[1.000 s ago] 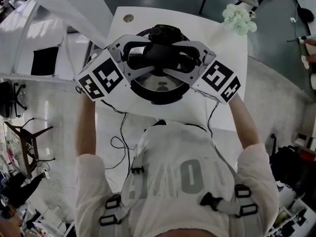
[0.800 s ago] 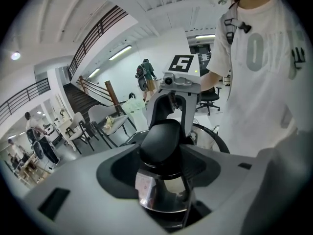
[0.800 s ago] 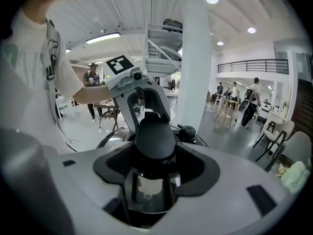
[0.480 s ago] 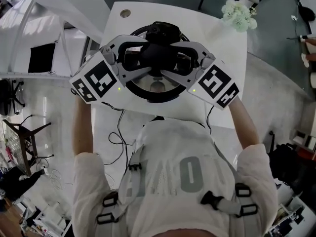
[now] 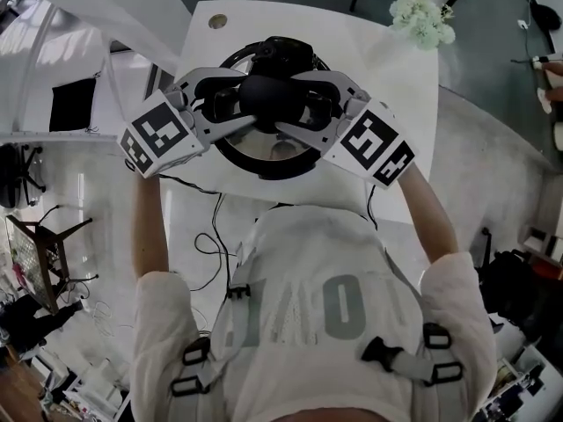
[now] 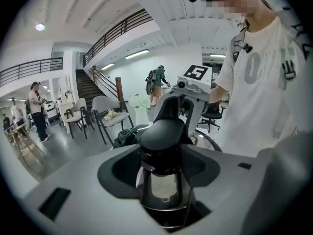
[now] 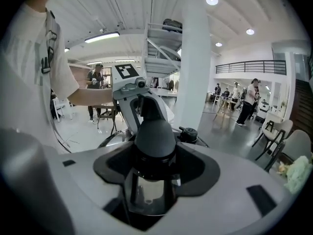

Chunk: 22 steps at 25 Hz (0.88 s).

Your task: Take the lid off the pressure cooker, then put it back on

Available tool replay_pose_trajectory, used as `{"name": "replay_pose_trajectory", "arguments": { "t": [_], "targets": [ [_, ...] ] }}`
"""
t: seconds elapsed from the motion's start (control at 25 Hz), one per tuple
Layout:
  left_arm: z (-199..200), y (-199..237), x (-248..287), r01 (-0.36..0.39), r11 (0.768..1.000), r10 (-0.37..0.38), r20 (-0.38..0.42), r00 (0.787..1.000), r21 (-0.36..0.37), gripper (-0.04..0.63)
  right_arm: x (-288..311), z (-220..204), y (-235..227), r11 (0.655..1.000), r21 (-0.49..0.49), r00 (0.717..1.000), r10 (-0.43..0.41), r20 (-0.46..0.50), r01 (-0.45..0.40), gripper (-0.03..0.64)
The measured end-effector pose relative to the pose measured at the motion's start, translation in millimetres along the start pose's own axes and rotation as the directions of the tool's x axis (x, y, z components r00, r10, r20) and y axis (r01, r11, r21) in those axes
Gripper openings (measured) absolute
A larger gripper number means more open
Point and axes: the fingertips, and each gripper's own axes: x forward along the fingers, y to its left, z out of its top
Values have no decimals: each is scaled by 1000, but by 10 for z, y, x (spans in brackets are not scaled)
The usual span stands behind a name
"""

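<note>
The white surface (image 5: 387,86) carries the pressure cooker (image 5: 230,154) near the middle of its far edge, with a pale bunch of flowers (image 5: 422,16) at the far right corner. The steel lid (image 5: 251,148) lies over the cooker's mouth; no view settles whether it is seated or already raised a little. The left gripper (image 5: 230,104) and right gripper (image 5: 310,105) come in from opposite sides, and each has its jaws closed on the black knob (image 5: 264,90) at the lid's centre. Judging by this, the doubled, mirrored hold is meant to keep a heavy lid level while it is turned or lifted. The head view alone shows the cooker's place on the surface and the symmetry of the arms. The gripper views alone show the knob seated deep between each pair of jaws, the shiny bracket (image 6: 161,192) beneath it, and a small black valve (image 7: 188,132) on the lid behind.
</note>
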Motion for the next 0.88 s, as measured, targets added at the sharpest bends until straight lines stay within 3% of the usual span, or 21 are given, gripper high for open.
{"name": "replay_pose_trajectory", "arguments": {
  "t": [0.36,0.64,0.88],
  "targets": [
    [74,6,-19,-9,999,7,48,999,43,244,-120,-88,-59,994,107,1000,-9,18,7,279],
    [47,0,6,13,999,-15,73,997,29,244,-127,-103,-38,998,48,999,-41,16,41,245],
    [36,-6,-12,-4,1000,3,58,998,7,242,-153,-89,-83,997,16,997,-76,1,76,281]
  ]
}}
